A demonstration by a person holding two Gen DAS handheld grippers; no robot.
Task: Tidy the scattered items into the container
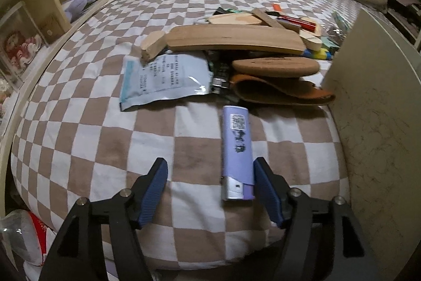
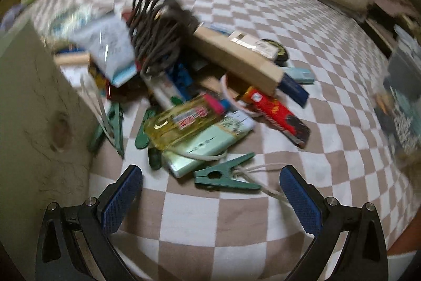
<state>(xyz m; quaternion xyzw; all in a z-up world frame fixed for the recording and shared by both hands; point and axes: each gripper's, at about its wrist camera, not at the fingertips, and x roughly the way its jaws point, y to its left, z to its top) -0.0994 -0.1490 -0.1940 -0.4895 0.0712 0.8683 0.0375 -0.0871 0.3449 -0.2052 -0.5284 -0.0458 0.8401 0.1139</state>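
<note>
1. Both grippers, left gripper (image 1: 210, 170) and right gripper (image 2: 210, 175), have jaws apart, empty.
2. Lighter (image 1: 236, 149) lies on bed (image 1: 79, 149), between left jaws.
3. Light, rigid, slick plastic (likely): pinch mid-body across flat sides.

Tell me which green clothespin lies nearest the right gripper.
The green clothespin lying alone on the checkered sheet, just ahead of the open right gripper; the other clothespins sit farther back beside the pile.

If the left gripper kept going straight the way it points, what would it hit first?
The left gripper is open, with the purple lighter already lying between its fingers, close to the right one. Straight on, it would likely run along the lighter, then reach the foil packet pile.
</note>
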